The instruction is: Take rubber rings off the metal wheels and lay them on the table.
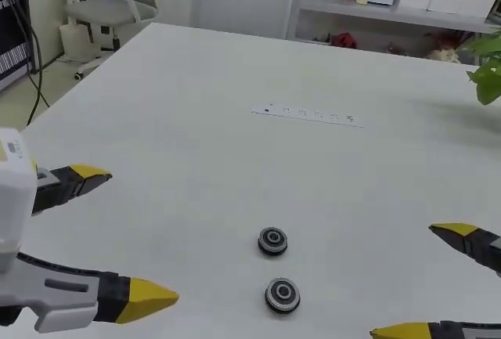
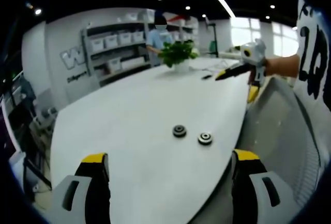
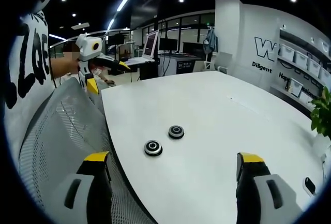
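Table [image 1: 196,120]: white, smooth and matte, broad and flat; in both gripper views its near edge runs in a rounded curve.
Near wheel [image 1: 282,294]: a small round disc lying flat, dark round the outside with pale metal at the hub, low in the head view just right of centre.
Far wheel [image 1: 272,241]: the same shape and make, just above the near wheel in the frame, close to it but apart.
Left tool [image 1: 144,236]: grey and black jaws with yellow pointed tips, at the lower left of the head view; the jaws stand wide apart, hold nothing and touch nothing.
Right tool [image 1: 401,280]: the same yellow-tipped jaws at the lower right, spread wide and gripping nothing.
Open room: both wheels lie between the two tools, well apart from each, with bare table on all sides.
Socket strip [image 1: 307,114]: a thin pale strip set flat in the table, above centre in the frame, well apart from the wheels.
Plant [image 1: 487,69]: green leaves at the right edge.
Chair [image 1: 109,2]: a white office chair at the upper left, beyond the table.
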Available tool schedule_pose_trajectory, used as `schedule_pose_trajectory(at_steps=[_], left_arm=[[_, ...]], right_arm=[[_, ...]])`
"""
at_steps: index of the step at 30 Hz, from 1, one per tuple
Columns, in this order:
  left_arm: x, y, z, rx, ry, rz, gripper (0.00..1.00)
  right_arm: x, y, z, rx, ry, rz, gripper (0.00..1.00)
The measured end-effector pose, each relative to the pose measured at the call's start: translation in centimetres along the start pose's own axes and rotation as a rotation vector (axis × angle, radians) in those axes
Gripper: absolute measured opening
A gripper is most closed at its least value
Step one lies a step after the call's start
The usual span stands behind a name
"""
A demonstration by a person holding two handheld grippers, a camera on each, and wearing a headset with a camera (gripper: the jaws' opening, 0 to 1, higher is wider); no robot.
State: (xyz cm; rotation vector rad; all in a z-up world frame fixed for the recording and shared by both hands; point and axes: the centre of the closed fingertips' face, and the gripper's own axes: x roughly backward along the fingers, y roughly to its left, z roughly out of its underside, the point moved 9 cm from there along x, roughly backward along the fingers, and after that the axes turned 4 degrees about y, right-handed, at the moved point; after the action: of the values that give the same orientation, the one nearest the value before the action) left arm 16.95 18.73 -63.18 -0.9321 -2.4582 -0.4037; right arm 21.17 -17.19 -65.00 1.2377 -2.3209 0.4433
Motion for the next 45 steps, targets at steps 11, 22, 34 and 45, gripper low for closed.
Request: schedule_pose_trajectory(at_steps=[11, 22, 34, 45], left_arm=[[0.07, -0.08, 0.03, -0.002, 0.001, 0.001, 1.00], [0.05, -0.12, 0.05, -0.002, -0.002, 0.005, 1.00], [-0.12, -0.23, -0.20, -0.019, -0.003, 0.016, 1.00], [-0.45, -0.05, -0.57, -0.031, -0.003, 0.016, 1.00]], right_arm=[[0.03, 0.20, 0.22, -0.004, 0.004, 0.000, 0.98], [0.04, 0.19, 0.16, -0.006, 0.001, -0.001, 0.98], [-0.11, -0.01, 0.01, 0.009, 0.000, -0.005, 0.95], [-0.50, -0.07, -0.07, 0.022, 0.004, -0.028, 0.92]])
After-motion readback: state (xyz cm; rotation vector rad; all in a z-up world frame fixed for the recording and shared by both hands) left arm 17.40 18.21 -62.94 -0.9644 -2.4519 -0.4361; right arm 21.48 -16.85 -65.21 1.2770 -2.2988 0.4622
